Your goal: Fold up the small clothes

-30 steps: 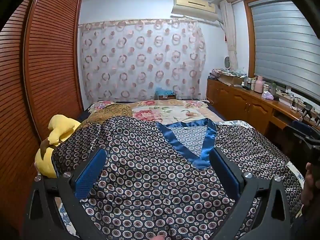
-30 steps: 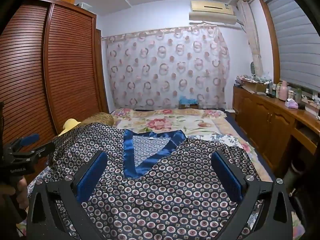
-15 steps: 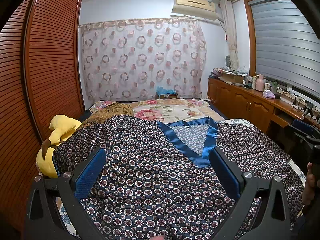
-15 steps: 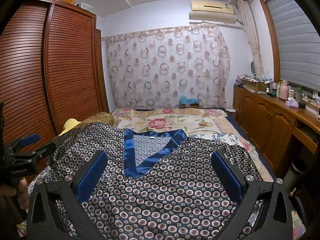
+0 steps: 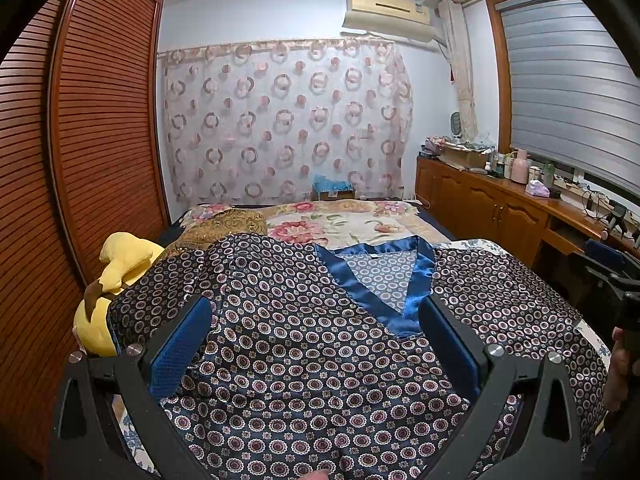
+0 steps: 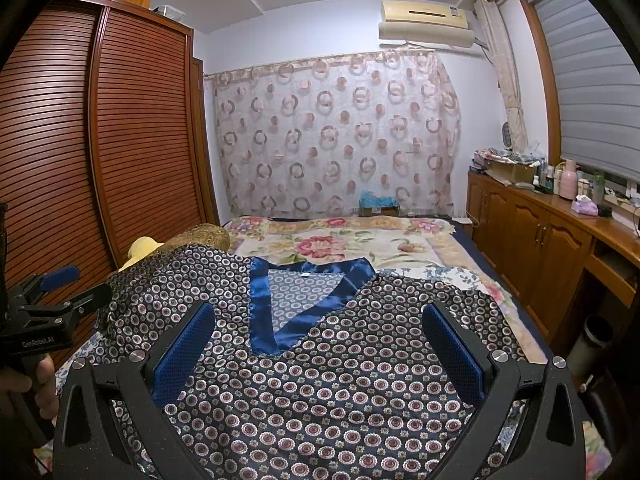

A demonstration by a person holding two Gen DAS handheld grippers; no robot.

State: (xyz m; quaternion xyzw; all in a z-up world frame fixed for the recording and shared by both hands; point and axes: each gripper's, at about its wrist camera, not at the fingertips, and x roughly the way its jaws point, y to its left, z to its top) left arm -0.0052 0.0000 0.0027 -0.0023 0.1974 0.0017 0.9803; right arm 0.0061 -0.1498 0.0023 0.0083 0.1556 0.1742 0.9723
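Note:
A dark satin top [image 5: 288, 344] with a circle print and a blue V-neck trim [image 5: 376, 300] lies spread flat on the bed, neck pointing away from me. My left gripper [image 5: 316, 328] hovers open above its left half, with only cloth showing between the blue pads. In the right wrist view the same top [image 6: 360, 380] fills the foreground, its blue trim [image 6: 296, 320] left of centre. My right gripper [image 6: 320, 332] stands open over the right half. The left gripper [image 6: 60, 292] also shows at the left edge there, held by a hand.
A floral bedspread [image 5: 340, 228] covers the bed beyond the top. A yellow plush toy [image 5: 116, 272] and a gold pillow [image 5: 224, 224] lie at the left. A slatted wardrobe [image 5: 92, 140] lines the left side. A wooden cabinet [image 6: 540, 240] with bottles runs along the right.
Both cameras have risen and tilted slightly, so the top sits a little lower in view. Both grippers stay open and the cloth has not moved.

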